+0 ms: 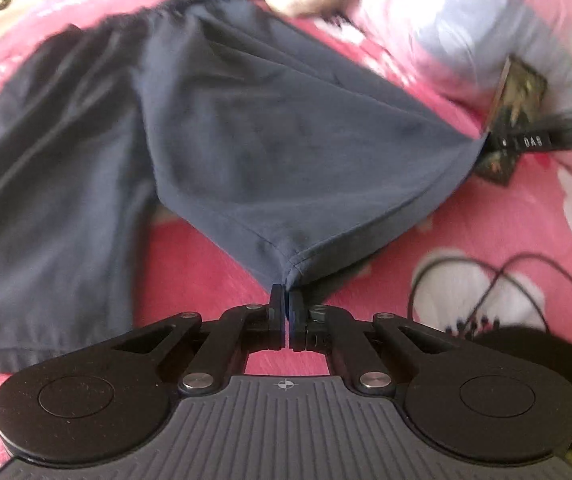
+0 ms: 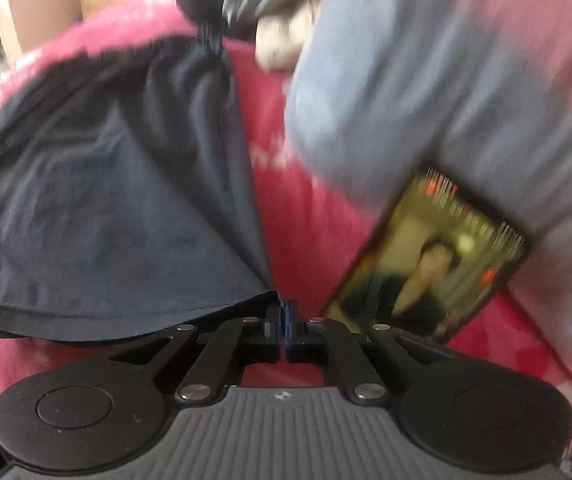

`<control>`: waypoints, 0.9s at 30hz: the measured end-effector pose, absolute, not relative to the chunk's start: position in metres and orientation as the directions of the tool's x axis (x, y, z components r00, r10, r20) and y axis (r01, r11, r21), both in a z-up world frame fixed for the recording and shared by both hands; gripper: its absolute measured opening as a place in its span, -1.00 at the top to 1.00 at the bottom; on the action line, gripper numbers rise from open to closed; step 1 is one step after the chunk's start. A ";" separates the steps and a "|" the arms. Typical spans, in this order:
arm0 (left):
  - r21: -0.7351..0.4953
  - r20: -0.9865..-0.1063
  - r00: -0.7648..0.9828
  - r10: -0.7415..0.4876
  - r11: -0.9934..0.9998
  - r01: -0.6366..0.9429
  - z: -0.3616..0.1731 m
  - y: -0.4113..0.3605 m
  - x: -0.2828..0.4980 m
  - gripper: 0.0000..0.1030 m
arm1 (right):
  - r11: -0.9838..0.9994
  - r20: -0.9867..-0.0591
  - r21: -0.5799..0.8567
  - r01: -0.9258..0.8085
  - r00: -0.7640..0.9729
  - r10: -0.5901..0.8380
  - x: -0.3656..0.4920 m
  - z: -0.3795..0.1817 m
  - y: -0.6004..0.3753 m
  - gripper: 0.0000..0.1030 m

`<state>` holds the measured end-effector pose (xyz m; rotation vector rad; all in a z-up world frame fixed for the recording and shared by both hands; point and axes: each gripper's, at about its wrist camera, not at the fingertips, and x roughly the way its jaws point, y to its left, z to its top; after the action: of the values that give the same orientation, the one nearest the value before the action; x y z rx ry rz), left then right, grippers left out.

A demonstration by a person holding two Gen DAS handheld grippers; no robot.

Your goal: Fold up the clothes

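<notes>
Pink fleece blanket (image 1: pixel 213 264): fuzzy, high friction, so cloth will drag rather than slide. Navy shorts (image 1: pixel 221 128) spread across it, one leg lifted; thin woven cotton, light, limp, probably sags anywhere unsupported. Best hold looks like the stitched hem corners. Left gripper (image 1: pixel 287 300) pinched tight on one hem corner, right gripper (image 2: pixel 284 316) clamped on the other corner of the same leg.

Both wrist views look steeply down, close over the same navy shorts (image 1: pixel 245 128) on pink bedding (image 2: pixel 286 152).
</notes>
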<state>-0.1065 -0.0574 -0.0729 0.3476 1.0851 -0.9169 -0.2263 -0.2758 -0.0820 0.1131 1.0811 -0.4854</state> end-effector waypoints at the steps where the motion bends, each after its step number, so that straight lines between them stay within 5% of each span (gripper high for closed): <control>1: -0.180 -0.878 0.140 -0.457 0.588 0.788 -0.076 -0.059 -0.107 0.97 | 0.889 -0.874 -0.159 0.430 0.358 -0.330 -0.227 -0.085 -0.275 0.92; 6: -0.173 -0.913 0.065 -0.403 0.527 0.832 -0.074 -0.055 -0.113 0.48 | 0.876 -0.894 -0.198 0.439 0.285 -0.345 -0.245 -0.082 -0.271 0.74; 14: -0.270 -0.825 0.155 -0.543 0.621 0.736 -0.050 -0.048 -0.079 0.38 | 0.923 -0.809 -0.103 0.371 0.509 -0.295 -0.224 -0.045 -0.255 0.74; 20: -0.274 -0.870 0.078 -0.487 0.609 0.744 -0.092 -0.089 -0.070 0.38 | 0.917 -0.797 0.018 0.398 0.560 -0.228 -0.139 -0.065 -0.278 0.72; 22: -0.243 -0.893 0.073 -0.445 0.611 0.753 -0.105 -0.094 -0.074 0.38 | 0.908 -0.799 0.054 0.415 0.563 -0.210 -0.109 -0.071 -0.291 0.57; 24: -0.234 -0.889 0.087 -0.449 0.610 0.757 -0.107 -0.092 -0.078 0.37 | 0.909 -0.787 0.038 0.414 0.573 -0.228 -0.080 -0.076 -0.300 0.13; 27: -0.245 -0.885 0.087 -0.458 0.616 0.748 -0.109 -0.087 -0.077 0.37 | 0.909 -0.774 0.004 0.416 0.577 -0.261 -0.037 -0.088 -0.314 0.03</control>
<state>-0.0772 -0.0872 -0.1089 0.3009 1.1741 -0.9187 -0.0373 -0.3144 -0.0879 0.1935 0.8704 -0.3993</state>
